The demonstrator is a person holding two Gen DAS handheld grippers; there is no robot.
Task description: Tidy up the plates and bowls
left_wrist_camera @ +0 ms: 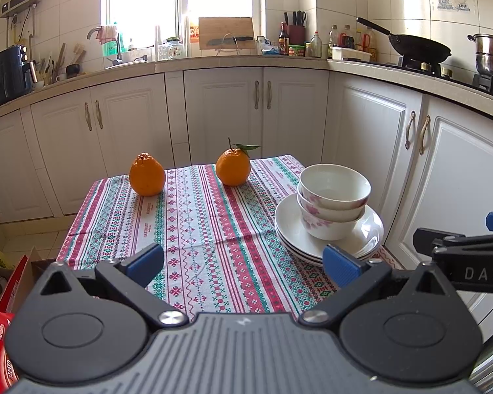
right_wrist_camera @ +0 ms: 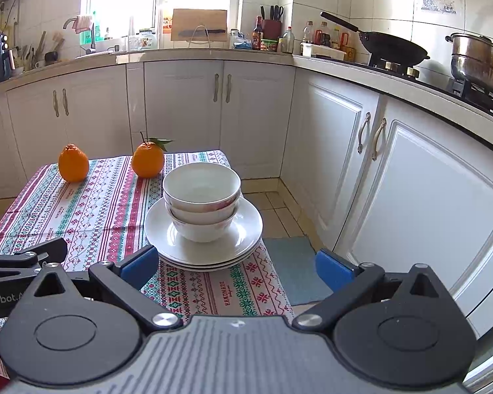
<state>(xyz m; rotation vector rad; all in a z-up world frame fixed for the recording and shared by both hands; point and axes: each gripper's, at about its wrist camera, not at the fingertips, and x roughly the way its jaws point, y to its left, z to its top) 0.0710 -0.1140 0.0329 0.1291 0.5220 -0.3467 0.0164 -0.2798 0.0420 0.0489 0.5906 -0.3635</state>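
Observation:
Three white bowls [left_wrist_camera: 333, 198] with pink flowers are nested on a stack of white plates [left_wrist_camera: 289, 226] at the table's right edge. The right wrist view shows the same bowls [right_wrist_camera: 201, 200] and plates [right_wrist_camera: 246, 233] straight ahead. My left gripper [left_wrist_camera: 243, 264] is open and empty, above the near part of the patterned cloth, left of the stack. My right gripper [right_wrist_camera: 236, 267] is open and empty, just short of the plates' near rim. Part of the right gripper [left_wrist_camera: 470, 256] shows at the right of the left wrist view.
Two oranges [left_wrist_camera: 147, 174] [left_wrist_camera: 233, 166] stand at the table's far side. White cabinets [right_wrist_camera: 410, 170] run close along the right and back. A wok [right_wrist_camera: 391, 47] and a steel pot [right_wrist_camera: 480, 62] sit on the stove. Boxes [left_wrist_camera: 3, 295] lie on the floor at the left.

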